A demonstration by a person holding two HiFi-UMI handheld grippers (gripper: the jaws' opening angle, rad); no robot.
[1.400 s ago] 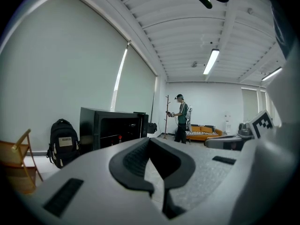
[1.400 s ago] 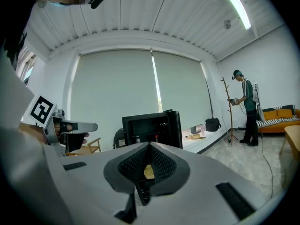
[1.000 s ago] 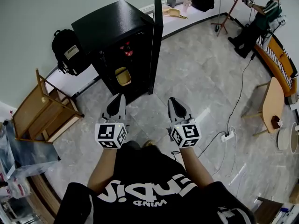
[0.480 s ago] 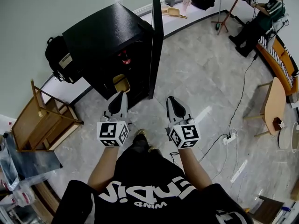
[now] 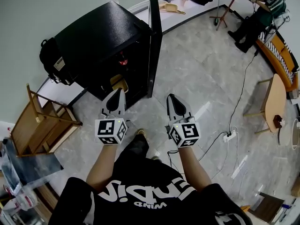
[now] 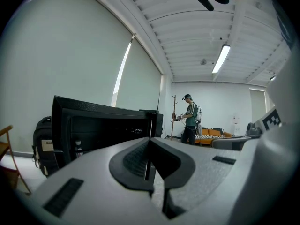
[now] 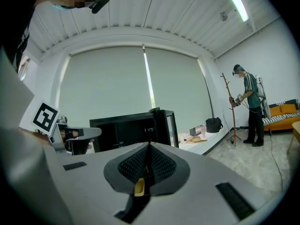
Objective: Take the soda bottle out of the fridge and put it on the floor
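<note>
Fridge (image 5: 101,36) door (image 5: 154,41) open. Soda bottle (image 5: 123,60), apparently red item, inside fridge, untaken. Left gripper (image 5: 119,93), right gripper (image 5: 170,98) fully closed, empty, before fridge opening. Remaining: reach, grasp, set on floor (image 5: 197,69).

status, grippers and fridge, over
Shut and empty: left gripper, right gripper, short of the fridge. Its door open. A red thing inside, too small to name. Only floor ahead.

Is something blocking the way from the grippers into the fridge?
Nothing visible does. The fridge has its door standing open, and only bare floor lies between it and the left gripper and right gripper, both shut and empty.
</note>
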